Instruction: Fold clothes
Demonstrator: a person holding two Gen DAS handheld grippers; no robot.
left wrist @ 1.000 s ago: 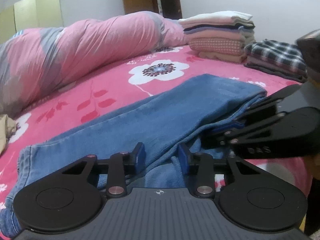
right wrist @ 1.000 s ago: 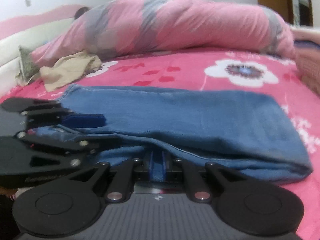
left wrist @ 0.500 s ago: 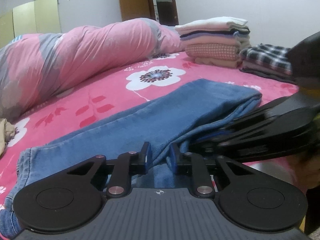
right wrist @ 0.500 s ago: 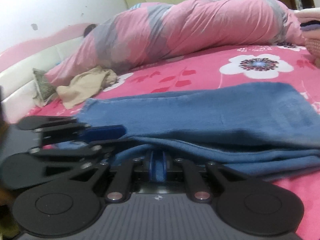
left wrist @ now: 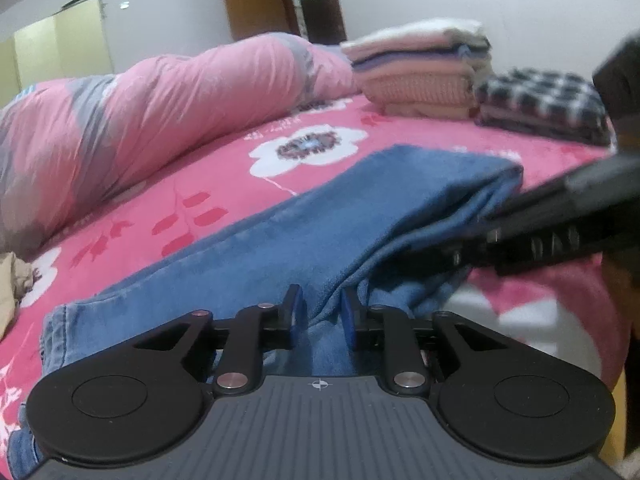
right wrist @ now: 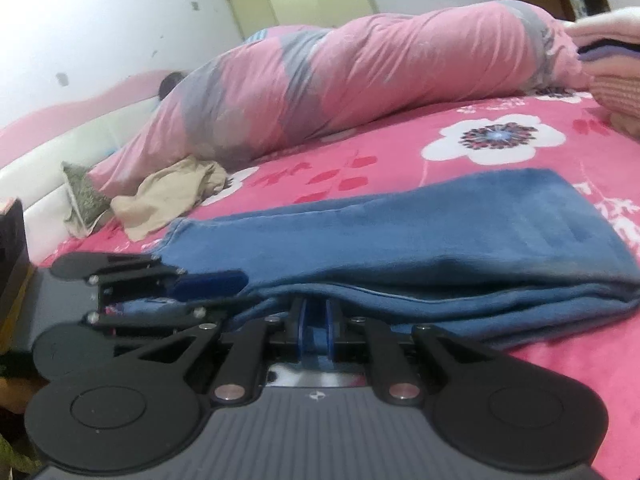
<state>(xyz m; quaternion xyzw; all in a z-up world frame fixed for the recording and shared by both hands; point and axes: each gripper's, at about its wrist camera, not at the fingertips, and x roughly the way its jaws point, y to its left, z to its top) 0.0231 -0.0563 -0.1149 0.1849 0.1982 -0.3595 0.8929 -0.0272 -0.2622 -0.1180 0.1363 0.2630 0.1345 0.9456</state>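
Jeans [left wrist: 320, 224] lie folded lengthwise across the pink floral bed [left wrist: 224, 184], near edge toward me, with the rolled duvet [left wrist: 140, 112] behind and 2 stacks of folded clothes [left wrist: 424, 76] at the far corner. A beige garment [right wrist: 172, 196] sits loose by the headboard.

My left gripper [left wrist: 319, 312] has just been closing and now pinches a fold of the denim edge. My right gripper [right wrist: 315, 330] is clenched on the same edge further along.

My worry: each grip may hold only the upper layers, so a lift could let the lower leg sag out and spoil the fold. Pulling the 2 hands unevenly could skew it too.

There is pale lettering on the right gripper's side in the left view, but it is too blurred to read.
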